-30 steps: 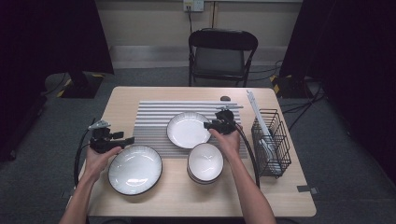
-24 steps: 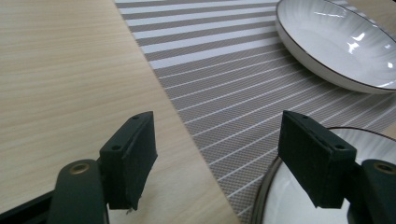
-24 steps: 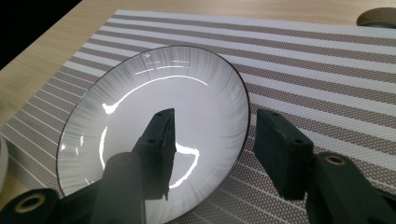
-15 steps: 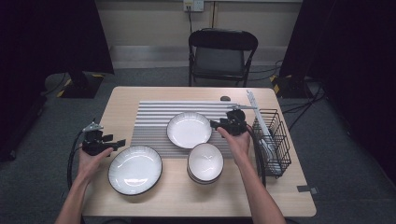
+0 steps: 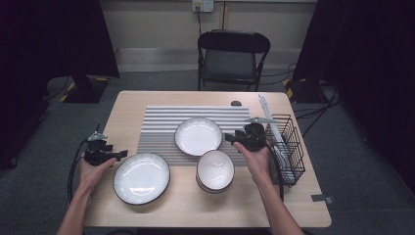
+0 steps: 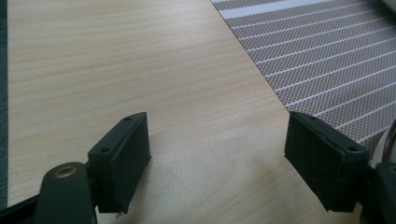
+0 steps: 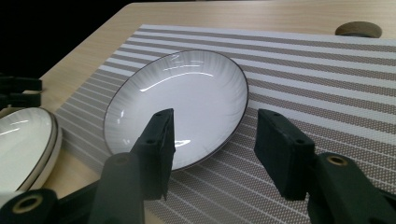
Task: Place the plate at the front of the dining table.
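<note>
Both your grippers hang empty beside the plates, between grabs.

Your left gripper (image 5: 120, 155), jaws just opened wide over bare table (image 6: 116, 70), sits just left of the large dark-rimmed plate (image 5: 141, 177). The stacked bowls (image 5: 215, 169) lie near the front edge. Your right gripper (image 5: 230, 138), jaws half-open with nothing between them, faces the glossy white ribbed plate (image 7: 180, 102) lying flat on the striped mat (image 7: 327, 84); next you'd probably straddle its near rim and close.

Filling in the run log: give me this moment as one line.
left gripper: open, empty, beside rimmed plate | right gripper: open, empty, off small plate on striped mat | stacked bowls: untouched
</note>
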The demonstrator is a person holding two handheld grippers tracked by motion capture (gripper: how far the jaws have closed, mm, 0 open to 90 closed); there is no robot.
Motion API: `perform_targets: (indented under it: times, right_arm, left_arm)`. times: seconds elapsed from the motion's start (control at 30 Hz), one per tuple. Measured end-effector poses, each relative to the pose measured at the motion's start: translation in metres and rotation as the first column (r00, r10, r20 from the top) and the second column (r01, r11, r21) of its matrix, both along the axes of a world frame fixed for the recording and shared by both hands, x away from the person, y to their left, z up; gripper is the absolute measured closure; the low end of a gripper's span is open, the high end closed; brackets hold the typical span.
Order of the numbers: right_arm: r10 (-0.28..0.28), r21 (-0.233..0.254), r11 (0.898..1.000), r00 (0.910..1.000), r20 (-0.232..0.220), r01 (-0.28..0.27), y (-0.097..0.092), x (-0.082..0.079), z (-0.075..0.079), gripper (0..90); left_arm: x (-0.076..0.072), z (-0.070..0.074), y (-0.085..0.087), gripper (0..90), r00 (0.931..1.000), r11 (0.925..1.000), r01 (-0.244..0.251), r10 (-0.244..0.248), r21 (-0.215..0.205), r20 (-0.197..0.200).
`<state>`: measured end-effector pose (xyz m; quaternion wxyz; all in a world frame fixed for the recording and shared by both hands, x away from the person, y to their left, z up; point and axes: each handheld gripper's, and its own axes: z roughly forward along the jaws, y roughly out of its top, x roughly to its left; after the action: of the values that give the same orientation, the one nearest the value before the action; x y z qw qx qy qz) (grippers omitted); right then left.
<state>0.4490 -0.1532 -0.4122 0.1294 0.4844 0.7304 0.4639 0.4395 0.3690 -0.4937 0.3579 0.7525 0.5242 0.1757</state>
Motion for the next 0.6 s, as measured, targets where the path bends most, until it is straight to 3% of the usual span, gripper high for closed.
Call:
perform_targets:
  times: [0.1, 0.33, 0.6]
  right_arm:
    - [0.011, 0.001, 1.0, 0.9999, 0.002, -0.011, 0.0, -0.008, 0.002, 47.7]
    - [0.033, 0.004, 0.999, 0.9991, 0.026, -0.033, -0.006, -0.028, 0.007, 48.7]
    - [0.044, 0.044, 0.998, 0.9985, 0.034, -0.045, -0.018, -0.048, 0.01, 48.6]
  left_arm:
    - [0.0, -0.002, -0.003, 21.6, 1.0, 0.999, 0.007, -0.007, 0.044, 0.0]
    - [0.001, -0.004, -0.008, 20.8, 0.9998, 0.9951, 0.005, -0.007, 0.099, 0.019]
    - [0.002, -0.006, -0.01, 15.9, 0.9994, 0.995, -0.006, 0.003, 0.1, 0.034]
